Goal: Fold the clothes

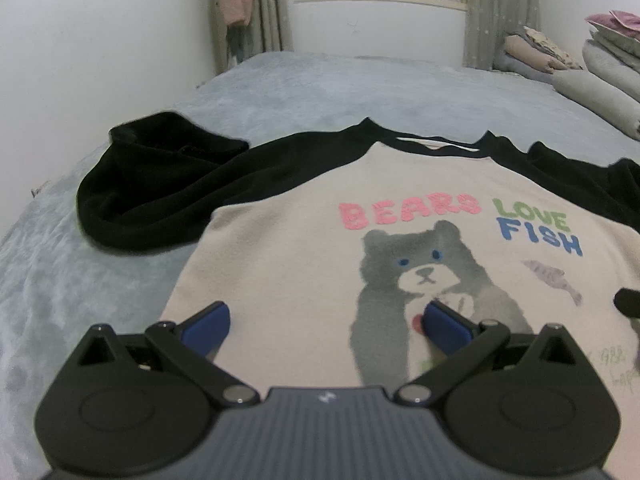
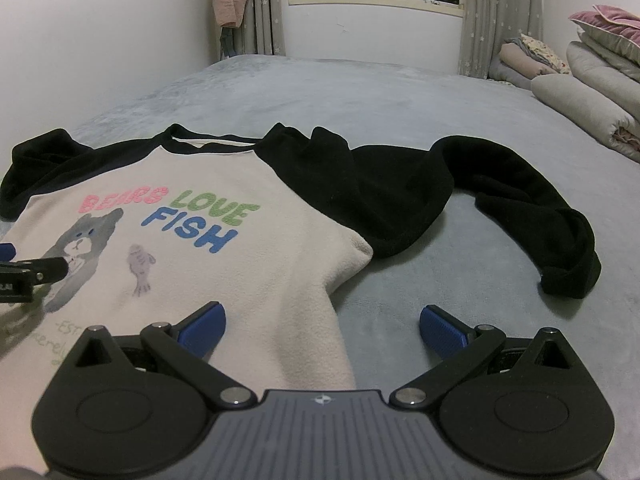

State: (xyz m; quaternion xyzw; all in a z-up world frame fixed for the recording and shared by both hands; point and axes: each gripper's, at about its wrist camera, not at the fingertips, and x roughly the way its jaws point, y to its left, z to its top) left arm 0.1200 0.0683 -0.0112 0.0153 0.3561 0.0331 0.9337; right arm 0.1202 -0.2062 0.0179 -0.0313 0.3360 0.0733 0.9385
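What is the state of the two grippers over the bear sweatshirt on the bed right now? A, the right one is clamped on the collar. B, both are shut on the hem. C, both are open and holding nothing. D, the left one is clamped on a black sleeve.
C: the left gripper and the right gripper both show their blue fingers spread wide apart, with nothing between them, above the sweatshirt.

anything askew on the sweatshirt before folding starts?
Yes: both black sleeves of the cream fleece bear-print sweatshirt are bunched, not flat. The left sleeve is heaped; the right sleeve curls on the grey bedspread.
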